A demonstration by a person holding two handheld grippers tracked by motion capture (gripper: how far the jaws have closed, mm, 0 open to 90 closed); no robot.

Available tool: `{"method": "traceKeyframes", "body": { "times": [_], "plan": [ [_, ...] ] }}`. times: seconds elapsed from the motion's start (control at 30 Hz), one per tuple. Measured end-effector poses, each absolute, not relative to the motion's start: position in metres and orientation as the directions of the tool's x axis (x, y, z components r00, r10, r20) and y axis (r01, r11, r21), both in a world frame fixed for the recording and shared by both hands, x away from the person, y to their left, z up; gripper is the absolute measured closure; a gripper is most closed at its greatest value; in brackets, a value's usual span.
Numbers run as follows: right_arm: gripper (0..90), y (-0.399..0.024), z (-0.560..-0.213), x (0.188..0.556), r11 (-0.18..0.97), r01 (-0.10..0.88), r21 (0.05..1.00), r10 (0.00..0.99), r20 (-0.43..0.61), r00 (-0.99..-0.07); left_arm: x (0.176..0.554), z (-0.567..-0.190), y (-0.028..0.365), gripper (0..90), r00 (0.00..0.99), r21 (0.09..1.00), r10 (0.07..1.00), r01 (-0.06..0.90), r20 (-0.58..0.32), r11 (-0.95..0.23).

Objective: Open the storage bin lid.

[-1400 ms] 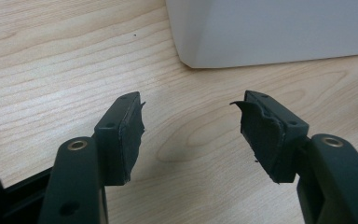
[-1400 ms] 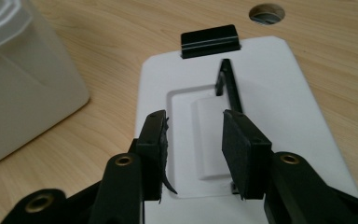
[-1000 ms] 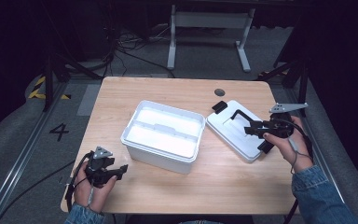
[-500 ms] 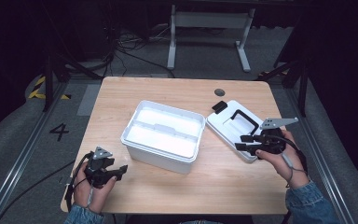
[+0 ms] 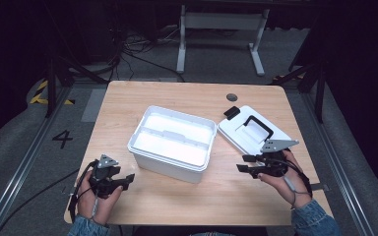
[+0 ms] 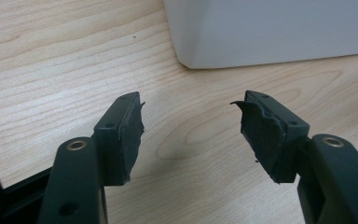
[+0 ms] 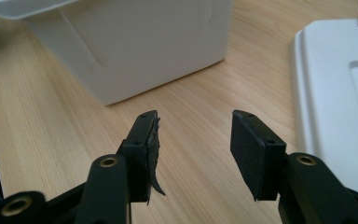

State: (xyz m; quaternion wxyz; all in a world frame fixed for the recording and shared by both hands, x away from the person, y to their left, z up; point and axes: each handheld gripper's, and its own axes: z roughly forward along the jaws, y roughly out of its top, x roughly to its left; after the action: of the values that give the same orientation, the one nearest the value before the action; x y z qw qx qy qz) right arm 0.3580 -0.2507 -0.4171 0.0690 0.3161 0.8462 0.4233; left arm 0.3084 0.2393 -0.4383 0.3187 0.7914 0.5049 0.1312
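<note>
Beside the white box [image 5: 172, 142], both grippers rest low, fingers [image 6: 121, 135] apart.

From the high view I see a pale wood-grain bench [image 5: 142, 103] with darker streaks running along it. At centre frame sits a white box [image 5: 171, 142], its inside bright white. Right of centre lies a white lid [image 5: 241, 135] with a black handle [image 5: 258, 125] and a black latch [image 5: 232, 112]. Both grippers are black, the left gripper [image 5: 125, 180] at lower left and the right gripper [image 5: 241, 164] at lower right, each topped by a grey plate. The sleeves at the bottom edge are blue denim. The floor [image 5: 24, 132] is grey carpet, with a black "4" [image 5: 62, 138] at left and yellow-black striped tape [image 5: 42, 93] at upper left.
</note>
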Motion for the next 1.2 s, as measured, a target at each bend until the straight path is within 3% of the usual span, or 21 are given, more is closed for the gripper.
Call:
{"method": "traceKeyframes", "body": {
  "times": [0.73, 1.2],
  "plan": [
    [52.6, -0.235, -0.466, 0.332, 0.479, 0.426, 0.767, 0.587, 0.081, -0.805, 0.309, -0.438, 0.239, 39.5, 0.470, 0.632, 0.876, 0.713, -0.107, -0.305],
    [52.2, -0.226, -0.478, 0.327, 0.499, 0.410, 0.763, 0.584, 0.053, -0.810, 0.310, -0.439, 0.238, 39.3, 0.473, 0.637, 0.874, 0.708, -0.108, -0.305]
  ]
}}
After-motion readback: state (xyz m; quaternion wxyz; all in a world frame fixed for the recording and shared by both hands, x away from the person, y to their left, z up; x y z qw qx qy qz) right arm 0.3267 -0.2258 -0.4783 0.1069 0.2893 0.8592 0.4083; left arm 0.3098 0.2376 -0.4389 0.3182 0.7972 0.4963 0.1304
